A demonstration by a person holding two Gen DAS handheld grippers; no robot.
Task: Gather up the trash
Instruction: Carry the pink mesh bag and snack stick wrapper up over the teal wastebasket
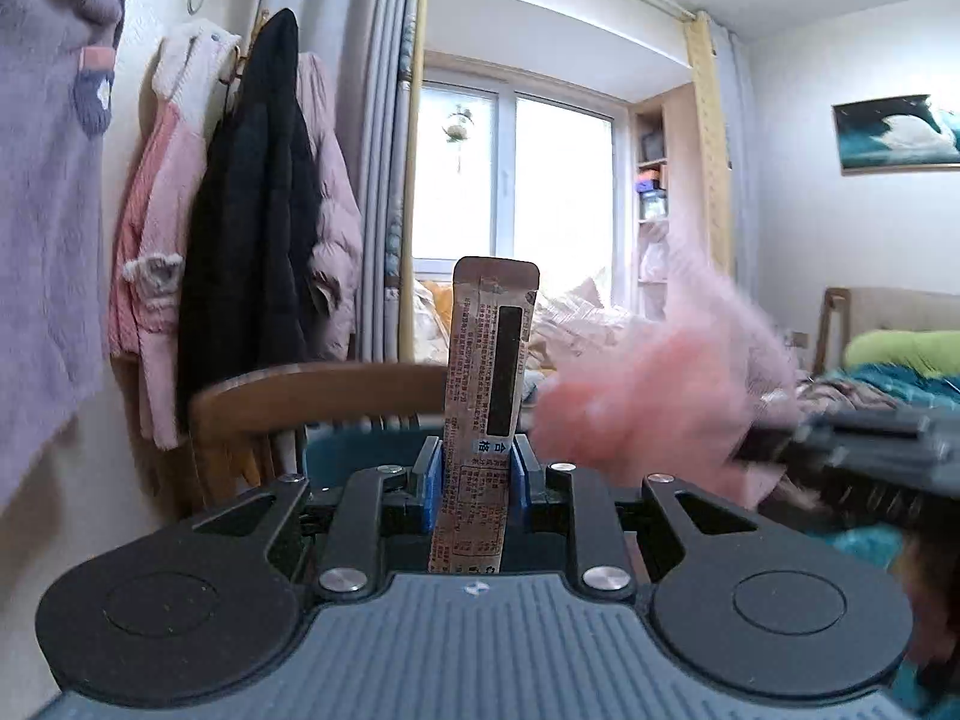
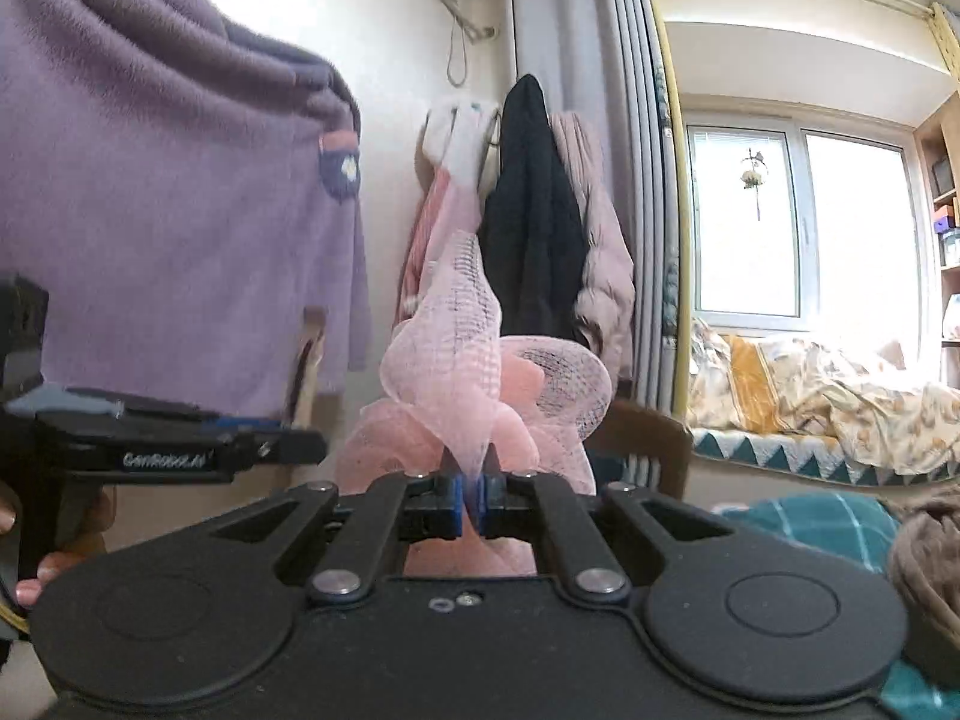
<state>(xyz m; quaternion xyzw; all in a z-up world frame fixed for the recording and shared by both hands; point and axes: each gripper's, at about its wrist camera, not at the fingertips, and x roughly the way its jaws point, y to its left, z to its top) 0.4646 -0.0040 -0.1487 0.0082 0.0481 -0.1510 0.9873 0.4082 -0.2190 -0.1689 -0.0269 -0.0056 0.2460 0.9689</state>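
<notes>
My left gripper point(image 1: 477, 474) is shut on a long brown printed sachet wrapper point(image 1: 489, 360), which stands upright between its blue pads. My right gripper point(image 2: 473, 504) is shut on a bundle of pink mesh netting point(image 2: 462, 348) that billows up and to both sides of the pads. In the left wrist view that pink netting point(image 1: 654, 414) shows blurred at the right, with the right gripper's black body point(image 1: 852, 450) behind it. In the right wrist view the left gripper's black body point(image 2: 168, 444) sits at the left, held in a hand point(image 2: 36, 576).
A wooden chair back point(image 1: 324, 390) stands just ahead, with coats point(image 1: 252, 228) hanging on the wall behind it. A purple fleece garment point(image 2: 156, 192) hangs close at the left. A window point(image 1: 516, 180), curtains, a cushioned bench point(image 2: 828, 414) and a bed point(image 1: 900, 360) lie farther off.
</notes>
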